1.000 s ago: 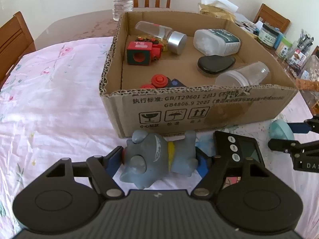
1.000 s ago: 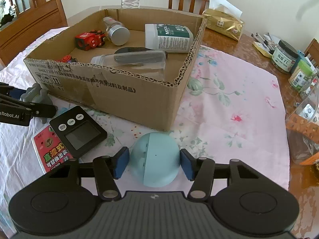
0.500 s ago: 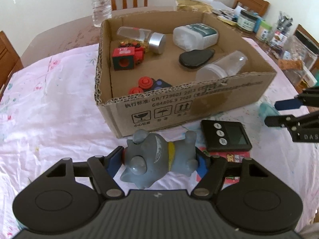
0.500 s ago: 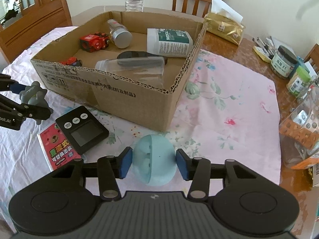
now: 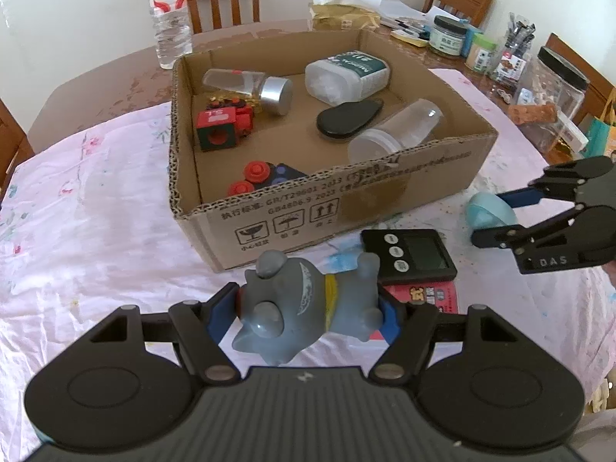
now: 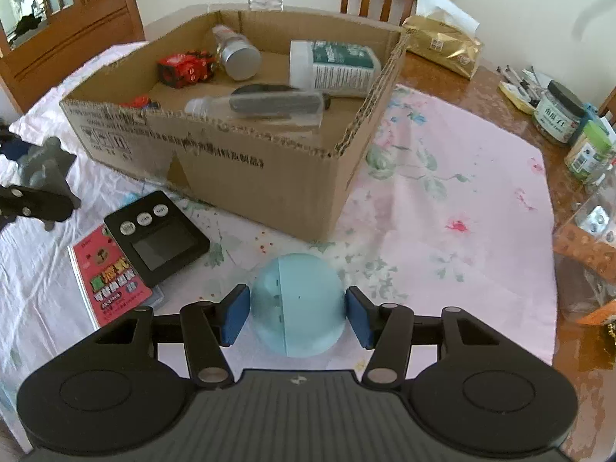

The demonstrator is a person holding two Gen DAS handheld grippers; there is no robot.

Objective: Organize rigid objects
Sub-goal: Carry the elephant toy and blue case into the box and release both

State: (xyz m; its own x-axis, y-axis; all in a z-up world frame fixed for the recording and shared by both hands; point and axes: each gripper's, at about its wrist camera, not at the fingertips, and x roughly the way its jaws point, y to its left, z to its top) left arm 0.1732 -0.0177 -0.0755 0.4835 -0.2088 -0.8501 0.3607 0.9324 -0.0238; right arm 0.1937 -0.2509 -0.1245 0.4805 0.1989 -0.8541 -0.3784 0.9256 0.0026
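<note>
My left gripper (image 5: 308, 313) is shut on a grey toy animal (image 5: 304, 308) and holds it above the cloth, in front of the cardboard box (image 5: 308, 208). My right gripper (image 6: 296, 313) is shut on a pale blue ball (image 6: 298, 304), lifted near the box's right corner (image 6: 338, 192). The ball also shows in the left wrist view (image 5: 489, 215). The box holds a red toy train (image 5: 221, 123), two clear bottles, a white bottle (image 5: 346, 75), a black flat case (image 5: 346, 119) and a red-knobbed toy (image 5: 258, 177).
A black timer (image 6: 158, 236) lies on a red card pack (image 6: 111, 281) on the pink cloth in front of the box. A water bottle (image 5: 169, 15) stands behind the box. Jars (image 6: 558, 117) and a gold packet (image 6: 442, 46) sit at the right. Wooden chairs surround the table.
Both grippers have risen and pulled back from the box, each carrying its object. The toy animal and the ball have left the cloth.
</note>
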